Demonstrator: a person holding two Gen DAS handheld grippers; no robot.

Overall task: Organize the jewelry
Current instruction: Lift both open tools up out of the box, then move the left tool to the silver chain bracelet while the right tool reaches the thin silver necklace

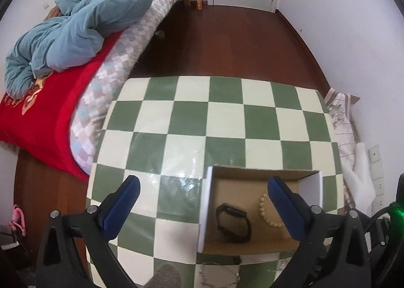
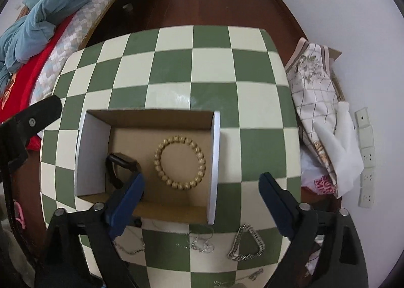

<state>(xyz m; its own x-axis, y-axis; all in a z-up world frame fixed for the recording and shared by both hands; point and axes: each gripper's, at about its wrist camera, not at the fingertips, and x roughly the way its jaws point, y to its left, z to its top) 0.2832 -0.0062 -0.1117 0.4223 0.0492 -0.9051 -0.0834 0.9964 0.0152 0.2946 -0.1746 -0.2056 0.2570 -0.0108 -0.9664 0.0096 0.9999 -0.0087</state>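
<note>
On the checkered counter [image 2: 214, 70], the cardboard box [image 2: 156, 116] sits open with 2 pieces already inside: a wooden bead bracelet [image 2: 179, 163] near the middle of the box floor and a black watch [image 2: 121, 164] at about 9 o'clock from it. Outside the box, along the near edge of the counter at 6 o'clock, the loose pieces lie waiting: a chunky silver chain bracelet [image 2: 246, 243], a fine tangled chain [image 2: 199, 242] beside it, a thin chain [image 2: 130, 246] toward 7 o'clock, and another small piece [image 2: 242, 279] right at the rim.

The right tool [image 2: 202, 197] hovers with its fingers spread wide and nothing between them; the left tool [image 1: 203, 204] is likewise wide open and empty, over the box's left wall.

The trouble I would expect comes from those thin chains. They lie flat on the counter, so the fingers may slide over them or catch only 1 loop, and a dragged chain could slip off the near edge to the floor. The tangled 1 may also pull its neighbour along. The box's near wall stands between the chains and the box floor, so a low carry could snag on it.

Around the counter: a bed [image 1: 50, 111] with a blue duvet at 10 o'clock, and a heap of fabric [image 2: 318, 101] at 3 o'clock.
</note>
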